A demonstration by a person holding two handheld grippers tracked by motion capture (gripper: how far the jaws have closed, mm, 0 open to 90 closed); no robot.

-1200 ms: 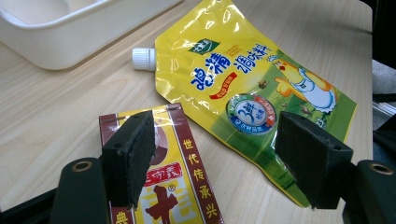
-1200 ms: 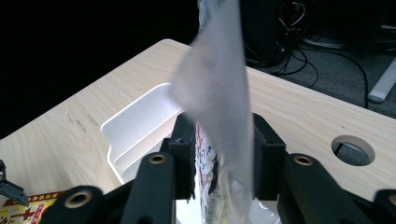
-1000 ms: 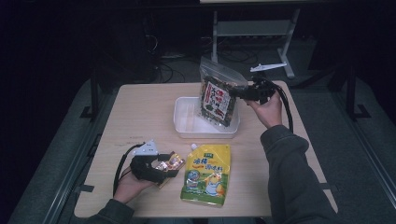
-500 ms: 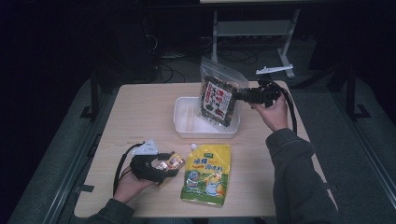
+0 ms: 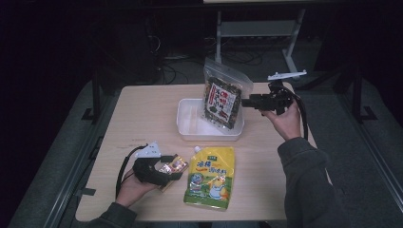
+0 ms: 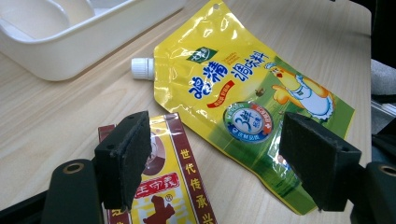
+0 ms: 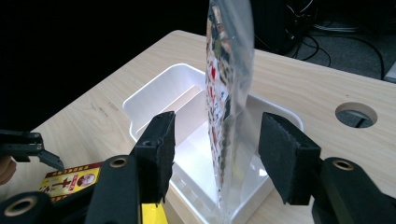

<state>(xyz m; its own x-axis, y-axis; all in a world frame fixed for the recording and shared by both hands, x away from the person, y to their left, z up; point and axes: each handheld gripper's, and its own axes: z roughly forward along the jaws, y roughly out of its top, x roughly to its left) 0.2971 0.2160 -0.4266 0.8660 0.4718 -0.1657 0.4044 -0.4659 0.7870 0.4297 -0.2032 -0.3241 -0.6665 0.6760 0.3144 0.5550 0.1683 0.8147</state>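
A clear bag of dark snacks (image 5: 221,99) stands upright in the white tray (image 5: 189,126). My right gripper (image 5: 245,101) is at the bag's right edge. In the right gripper view the bag (image 7: 225,107) hangs edge-on between the pads of the right gripper (image 7: 215,154), which have just been opening and do not press on it. My left gripper (image 5: 177,170) rests near the table's front left, open, over a small red and yellow packet (image 6: 175,186) that lies flat. A yellow spouted pouch (image 6: 243,100) lies just beyond the jaws of the left gripper (image 6: 215,158).
The wooden table (image 5: 142,109) has a round cable hole (image 7: 356,114) at its far right. The yellow pouch (image 5: 211,178) lies in front of the tray. A metal stand and cables sit on the dark floor behind the table.
The right gripper's jaws have spread off the bag and the hand has drawn back a little to the right. The bag stays standing in the tray. The left hand has kept still.
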